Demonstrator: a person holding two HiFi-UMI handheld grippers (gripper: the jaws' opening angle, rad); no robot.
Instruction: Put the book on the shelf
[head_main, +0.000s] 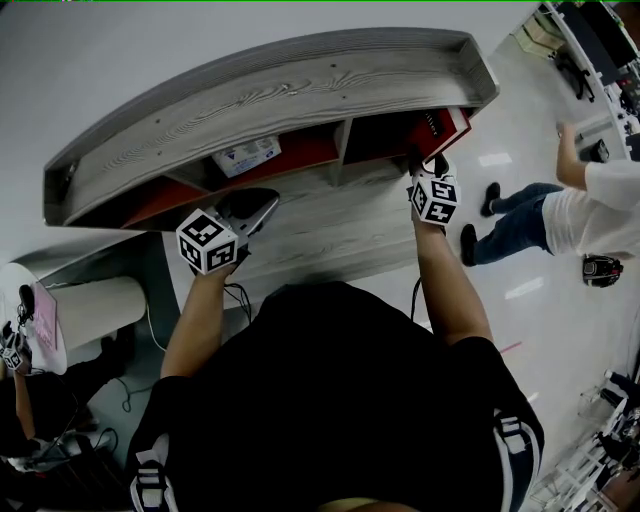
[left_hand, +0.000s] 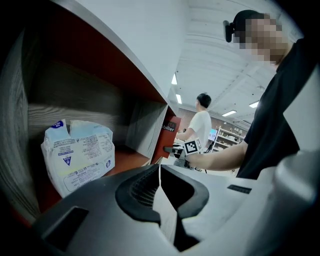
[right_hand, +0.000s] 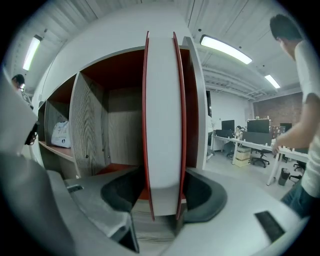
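Red-covered book (right_hand: 162, 125) stands upright in the right-end compartment of the wood-grain shelf (right_hand: 90, 130), page edge facing us, btw our right gripper's (right_hand: 161, 200) jaws. Jaws are spread wide, pads look just off the covers. White packet (right_hand: 61, 134) sits far left on a shelf board. Person (right_hand: 305, 75) stands by the desks (right_hand: 250, 145) on the right.

left gripper (head_main: 266, 208) jaws together; right gripper (head_main: 428, 163) jaws apart

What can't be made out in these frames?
- Book cover and title: right gripper view shows only its page edge; in head view the shelf top hides most of it.
- Package print: too small in left gripper view.
- Bystander head: cut off by head view's right edge.
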